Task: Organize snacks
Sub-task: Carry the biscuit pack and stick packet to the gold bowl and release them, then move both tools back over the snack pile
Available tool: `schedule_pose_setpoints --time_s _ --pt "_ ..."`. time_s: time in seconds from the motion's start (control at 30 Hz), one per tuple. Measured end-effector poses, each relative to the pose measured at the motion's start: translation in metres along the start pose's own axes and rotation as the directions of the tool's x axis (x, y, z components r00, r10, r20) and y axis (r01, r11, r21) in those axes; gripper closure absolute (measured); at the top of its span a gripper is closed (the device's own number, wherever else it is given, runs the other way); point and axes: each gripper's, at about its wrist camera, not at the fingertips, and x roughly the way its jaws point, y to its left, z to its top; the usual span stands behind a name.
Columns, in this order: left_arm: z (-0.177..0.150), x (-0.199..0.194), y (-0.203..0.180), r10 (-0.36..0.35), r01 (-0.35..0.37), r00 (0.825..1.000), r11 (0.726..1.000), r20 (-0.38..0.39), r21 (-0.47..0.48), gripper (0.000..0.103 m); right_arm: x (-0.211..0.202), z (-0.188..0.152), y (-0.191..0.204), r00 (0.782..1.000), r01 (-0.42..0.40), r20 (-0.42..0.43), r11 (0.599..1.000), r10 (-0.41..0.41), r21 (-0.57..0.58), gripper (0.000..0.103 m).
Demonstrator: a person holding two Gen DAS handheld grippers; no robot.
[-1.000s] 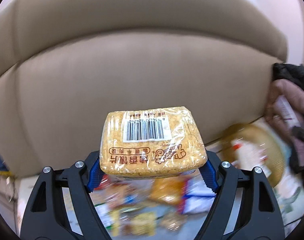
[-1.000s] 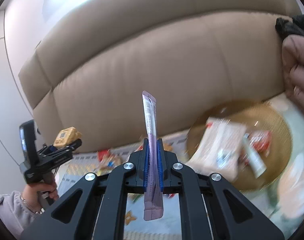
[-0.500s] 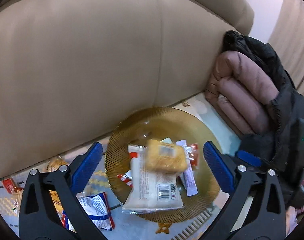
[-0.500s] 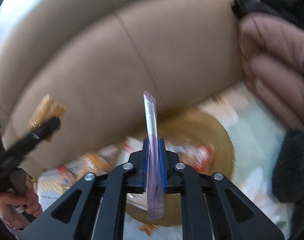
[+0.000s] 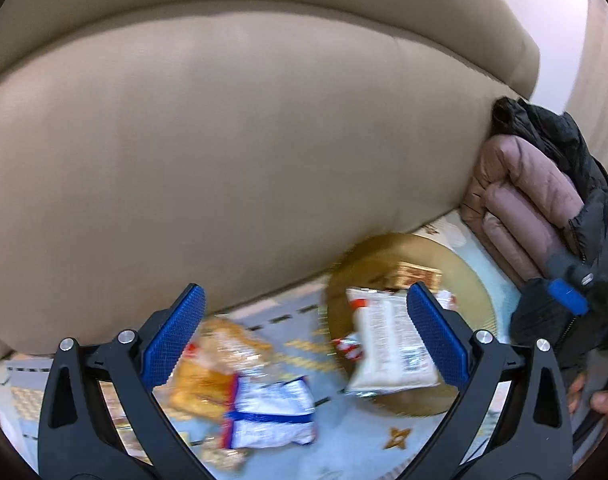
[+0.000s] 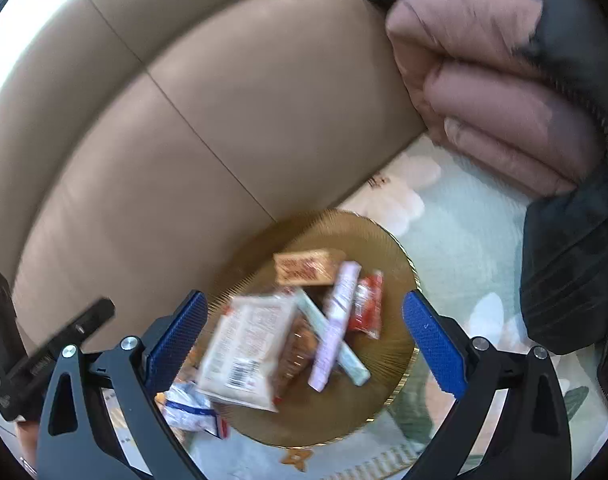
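- From the right wrist we see the whole gold plate (image 6: 400,280) ahead of and between the right tongs (image 6: 304,328); the left wrist view shows only part of that plate (image 5: 464,280), off to the right behind its right finger.
- Only the left wrist view shows the loose snacks lying on the patterned cover just ahead of the left tongs (image 5: 301,332): an orange packet (image 5: 207,380) and a blue-and-white packet (image 5: 271,412), touching each other.
- The right wrist view catches the left tongs as a dark bar (image 6: 51,352) at its left edge.
- On the plate we see a large white packet (image 6: 243,348), a tan cracker pack (image 6: 304,268) at the far side, a lilac stick (image 6: 336,320) lying across a pale green stick (image 6: 344,352), and a red sachet (image 6: 366,308) beside them.
- Both views show a pink padded jacket (image 6: 484,92) to the right, against the beige sofa back (image 5: 263,140).
- The left tongs stand wide apart with nothing between them; a second ago they carried the cracker pack, which now lies on the plate.
- The right tongs have just been opening and stand apart, empty; a second ago they were pinching the lilac stick upright, and it now lies on the plate.
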Motion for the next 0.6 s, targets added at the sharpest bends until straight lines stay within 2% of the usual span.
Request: schedule_pose_setpoints --time_s 0.13,0.3,0.47,0.6 --pt "-0.004 -0.030 0.047 0.056 -0.055 0.998 0.998 0.025 -0.039 0.003 -0.022 0.001 0.040 0.994 -0.052 0.091 0.999 0.053 -0.013 0.005" --pt "-0.026 -0.062 0.124 0.135 -0.132 0.991 0.983 0.022 -0.129 0.003 -0.043 -0.019 0.095 0.974 -0.153 0.163 0.987 0.160 -0.053 0.005" --pt "-0.064 -0.073 0.186 0.187 -0.188 0.982 0.953 -0.025 -0.237 0.003 -0.037 -0.059 0.137 0.966 -0.197 0.144 0.974 0.213 -0.114 0.005" --pt "-0.106 -0.065 0.212 0.194 -0.207 0.978 0.929 -0.075 -0.307 0.003 -0.018 -0.104 0.167 0.974 -0.203 0.057 0.959 0.218 -0.199 0.005"
